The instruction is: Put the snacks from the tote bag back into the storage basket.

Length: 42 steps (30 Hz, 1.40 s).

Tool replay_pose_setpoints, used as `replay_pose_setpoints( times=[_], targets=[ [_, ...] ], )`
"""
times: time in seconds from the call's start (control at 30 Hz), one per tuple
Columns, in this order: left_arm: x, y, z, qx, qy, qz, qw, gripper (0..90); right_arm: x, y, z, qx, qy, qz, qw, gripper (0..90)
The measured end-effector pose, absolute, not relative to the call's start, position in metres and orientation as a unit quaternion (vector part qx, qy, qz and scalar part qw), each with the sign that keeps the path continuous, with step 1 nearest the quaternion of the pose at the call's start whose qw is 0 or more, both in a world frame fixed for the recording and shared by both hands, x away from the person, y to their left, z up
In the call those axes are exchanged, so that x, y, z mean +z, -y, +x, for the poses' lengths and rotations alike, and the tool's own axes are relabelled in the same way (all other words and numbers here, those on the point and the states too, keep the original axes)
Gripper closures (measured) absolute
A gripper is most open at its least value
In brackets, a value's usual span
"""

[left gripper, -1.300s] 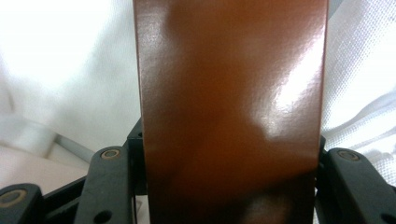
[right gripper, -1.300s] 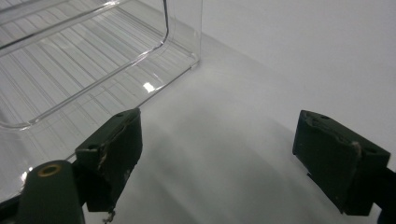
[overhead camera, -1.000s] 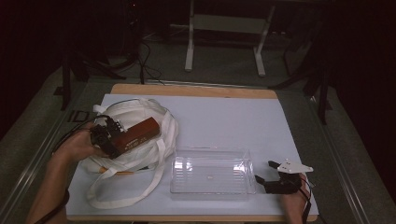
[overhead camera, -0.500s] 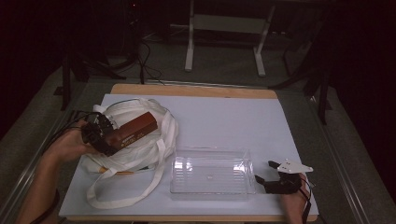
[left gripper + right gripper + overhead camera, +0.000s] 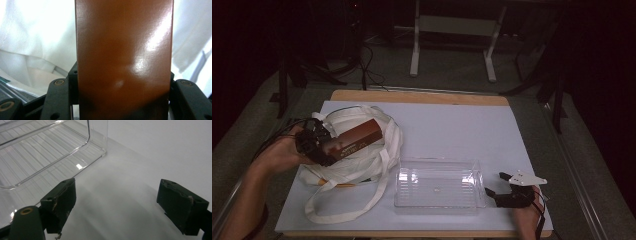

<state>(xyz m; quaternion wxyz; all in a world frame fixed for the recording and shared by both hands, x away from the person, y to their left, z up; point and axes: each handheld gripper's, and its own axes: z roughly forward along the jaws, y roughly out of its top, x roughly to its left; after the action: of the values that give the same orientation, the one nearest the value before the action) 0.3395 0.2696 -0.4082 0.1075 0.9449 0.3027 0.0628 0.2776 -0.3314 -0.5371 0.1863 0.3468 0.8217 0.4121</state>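
Clamping a glossy reddish-brown rectangular box (image 5: 357,139) between its two black jaws, the left gripper (image 5: 319,145) sits at the left side of the high view, held by the person's left hand (image 5: 282,155). In the left gripper view the box (image 5: 123,60) rises straight up from between the jaws, which press against its two long sides near the bottom end, so the jaws are closed as far as the box's width allows. In the high view the box runs out ahead of the gripper and slightly upward, its far end pointing toward the middle of the table. Directly beneath and around the gripper and box lies a white cloth tote bag (image 5: 362,165) with long looping handles; the same white fabric (image 5: 35,37) shows on both sides of the box in the left gripper view. Whether the box touches the bag anywhere cannot be told.

The right gripper (image 5: 499,192) rests low at the near right of the white table top (image 5: 452,125), with a grey three-cornered plate on top of it and the person's right hand (image 5: 527,215) behind it. Its jaws stand wide apart with nothing between them; the right gripper view shows only bare white surface in the gap (image 5: 116,202). Just ahead of its jaws and to their left is a clear rectangular plastic tray (image 5: 439,182) with a ribbed floor, empty, its nearest corner (image 5: 100,147) close to the left jaw without touching it. The tray lies between the two grippers, well apart from the box.
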Motion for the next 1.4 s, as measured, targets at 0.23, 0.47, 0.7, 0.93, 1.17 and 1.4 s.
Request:
replay_pose_setpoints(
  times=[0.23,0.47,0.7,0.93,1.17,1.4],
  targets=[
    [-0.398,-0.264,0.335,0.068,-0.284,0.950,0.114,43.9,-0.537,0.331,0.278,0.412,-0.822,0.345,0.187,15.8],
    [-0.388,-0.261,0.332,0.066,-0.273,0.950,0.135,43.9,-0.537,0.331,0.278,0.412,-0.822,0.345,0.188,15.8],
    [-0.380,-0.251,0.329,0.067,-0.248,0.957,0.135,43.9,-0.537,0.331,0.278,0.413,-0.822,0.345,0.188,15.8],
    [-0.374,-0.235,0.323,0.072,-0.220,0.967,0.108,43.9,-0.537,0.331,0.278,0.412,-0.822,0.345,0.188,15.8],
    [-0.367,-0.222,0.321,0.067,-0.196,0.971,0.118,43.9,-0.537,0.331,0.278,0.412,-0.822,0.345,0.187,15.8],
    [-0.365,-0.211,0.318,0.067,-0.180,0.974,0.118,43.9,-0.537,0.332,0.278,0.412,-0.822,0.346,0.187,15.8]
  ],
)
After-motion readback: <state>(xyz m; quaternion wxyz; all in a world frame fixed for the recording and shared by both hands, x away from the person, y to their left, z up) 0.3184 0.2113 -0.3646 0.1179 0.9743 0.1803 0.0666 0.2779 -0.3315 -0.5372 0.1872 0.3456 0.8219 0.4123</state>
